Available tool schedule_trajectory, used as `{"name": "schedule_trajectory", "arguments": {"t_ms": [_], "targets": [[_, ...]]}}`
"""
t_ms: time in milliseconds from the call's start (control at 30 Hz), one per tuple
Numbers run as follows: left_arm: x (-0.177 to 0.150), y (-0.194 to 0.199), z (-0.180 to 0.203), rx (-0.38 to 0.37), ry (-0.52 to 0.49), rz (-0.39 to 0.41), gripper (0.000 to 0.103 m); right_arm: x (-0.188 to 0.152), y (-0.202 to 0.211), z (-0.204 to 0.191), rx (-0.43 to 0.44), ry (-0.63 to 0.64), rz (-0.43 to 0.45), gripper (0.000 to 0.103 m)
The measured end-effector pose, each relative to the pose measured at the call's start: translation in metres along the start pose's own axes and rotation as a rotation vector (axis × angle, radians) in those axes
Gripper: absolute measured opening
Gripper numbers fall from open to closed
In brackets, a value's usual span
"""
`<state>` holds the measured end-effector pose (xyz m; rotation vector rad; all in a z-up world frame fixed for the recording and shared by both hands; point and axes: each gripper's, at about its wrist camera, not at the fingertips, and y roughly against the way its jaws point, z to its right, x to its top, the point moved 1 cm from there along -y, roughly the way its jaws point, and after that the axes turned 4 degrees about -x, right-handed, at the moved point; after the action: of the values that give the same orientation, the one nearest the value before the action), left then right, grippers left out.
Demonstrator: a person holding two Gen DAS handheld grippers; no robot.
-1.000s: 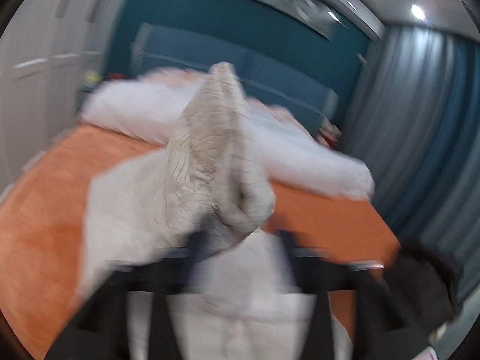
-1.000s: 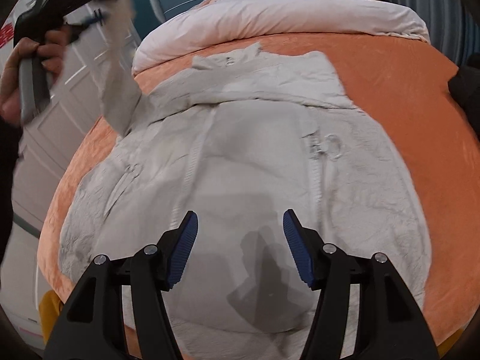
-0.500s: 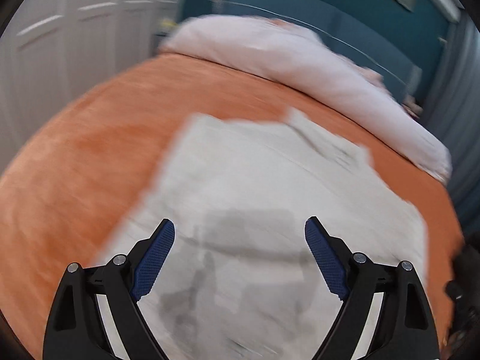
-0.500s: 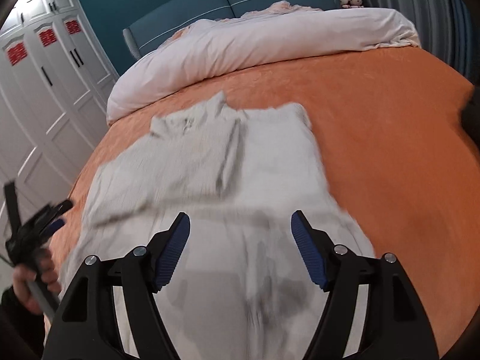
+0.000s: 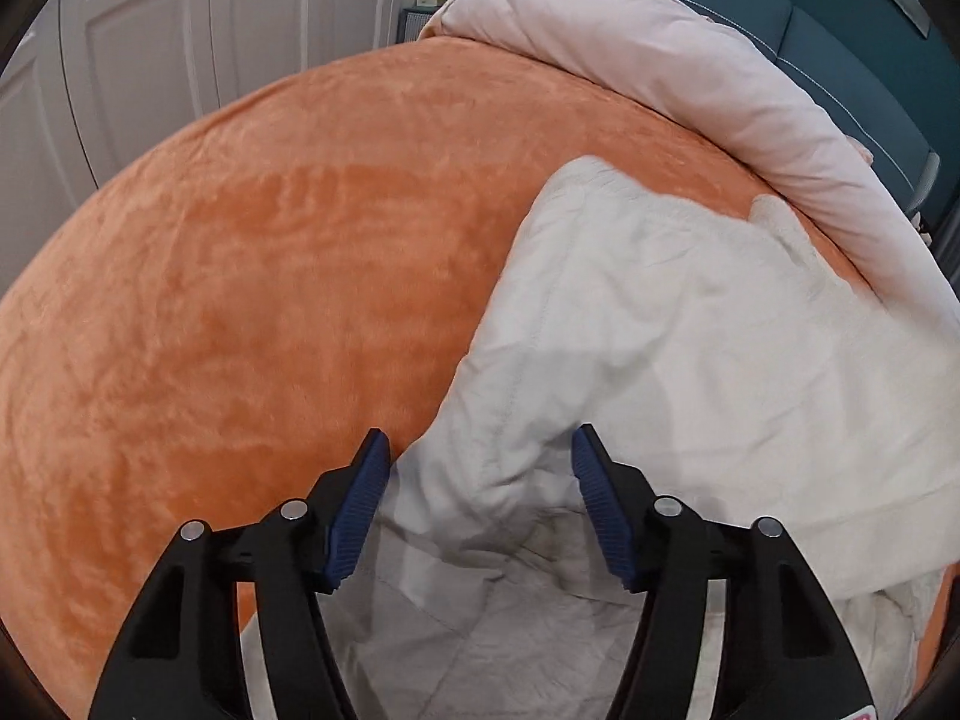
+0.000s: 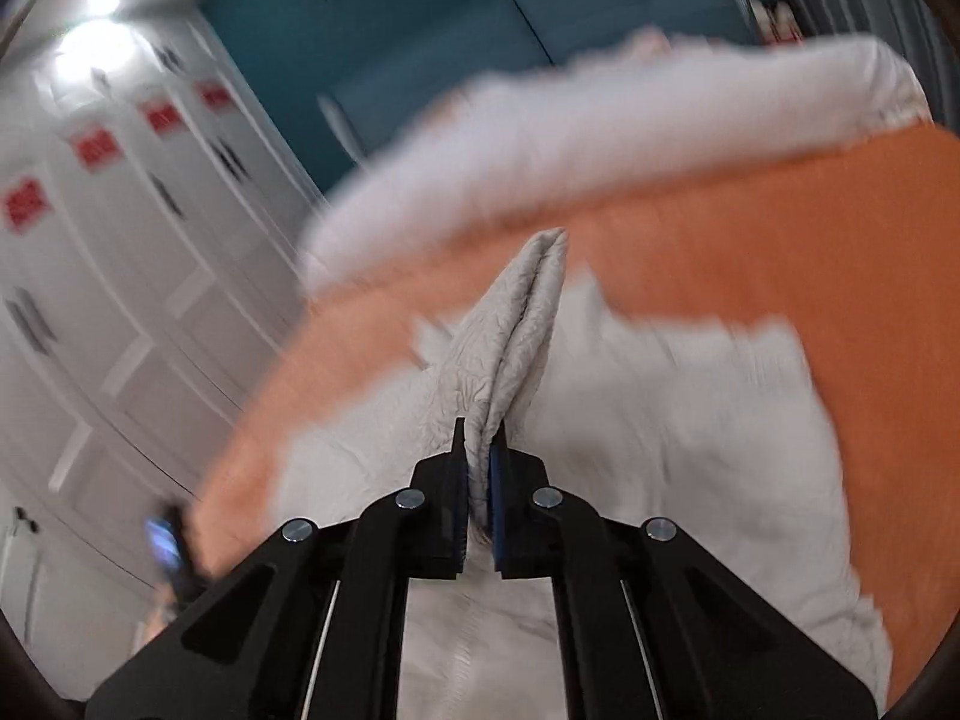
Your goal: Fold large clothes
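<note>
Orange bedspread [image 5: 252, 276] across the bed, rolled white duvet [image 5: 690, 90] along its far side. White wardrobe doors [image 5: 180, 24] to the left, red stickers [image 6: 90, 147] on them; teal headboard [image 6: 480, 54] behind.

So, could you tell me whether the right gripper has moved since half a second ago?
Yes. The right gripper was open above the garment; now it is shut on a fold, tilted up, with the wardrobe filling more of the left.

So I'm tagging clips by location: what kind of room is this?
A bedroom, most likely: an orange-covered bed, a rolled pale duvet against a blue headboard, and white wardrobe doors.
</note>
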<state>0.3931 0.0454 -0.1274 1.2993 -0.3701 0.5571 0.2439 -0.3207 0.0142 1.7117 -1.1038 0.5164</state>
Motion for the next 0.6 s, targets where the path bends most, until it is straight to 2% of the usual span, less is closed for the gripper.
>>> {"name": "schedule_trajectory", "arguments": {"t_ms": [33,67,133,167,200,300,367,400,467,500,533,567,600], "targets": [[-0.003,-0.002,0.000,0.003,-0.005,0.006,0.065,-0.003,-0.003,0.003,-0.038,0.021,0.001,0.004],[-0.004,-0.003,0.002,0.015,-0.011,0.010,0.065,-0.012,-0.018,0.013,-0.111,0.048,-0.044,0.004],[-0.009,-0.006,0.006,0.038,-0.034,0.022,0.070,-0.045,-0.070,0.048,-0.257,0.058,-0.228,0.006],[-0.011,-0.007,0.008,0.045,-0.049,0.026,0.071,-0.067,-0.094,0.067,-0.263,0.029,-0.326,0.007],[-0.011,-0.008,0.010,0.053,-0.058,0.025,0.071,-0.077,-0.096,0.074,-0.246,0.020,-0.297,0.006],[-0.009,-0.007,0.007,0.058,-0.051,0.017,0.071,-0.072,-0.094,0.056,-0.307,0.048,-0.294,0.010],[-0.007,0.007,0.001,0.047,-0.036,0.028,0.070,-0.067,-0.083,0.048,-0.362,0.058,-0.280,0.020],[-0.007,0.023,-0.004,0.025,-0.039,0.053,0.070,-0.063,-0.071,0.044,-0.373,0.055,-0.253,0.022],[-0.012,0.043,-0.015,0.041,-0.064,0.080,0.069,-0.056,-0.040,0.035,-0.385,0.062,-0.166,0.031],[-0.017,0.049,-0.024,0.057,-0.076,0.081,0.069,-0.054,-0.025,0.021,-0.366,0.079,-0.113,0.031],[-0.022,0.048,-0.034,0.067,-0.068,0.060,0.069,-0.051,-0.025,0.012,-0.324,0.087,-0.112,0.026],[-0.028,0.043,-0.044,0.074,-0.038,0.026,0.069,-0.049,-0.029,-0.007,-0.269,0.103,-0.127,0.018],[-0.031,0.037,-0.052,0.072,-0.002,-0.002,0.068,-0.053,-0.041,-0.039,-0.195,0.149,-0.169,0.016]]}}
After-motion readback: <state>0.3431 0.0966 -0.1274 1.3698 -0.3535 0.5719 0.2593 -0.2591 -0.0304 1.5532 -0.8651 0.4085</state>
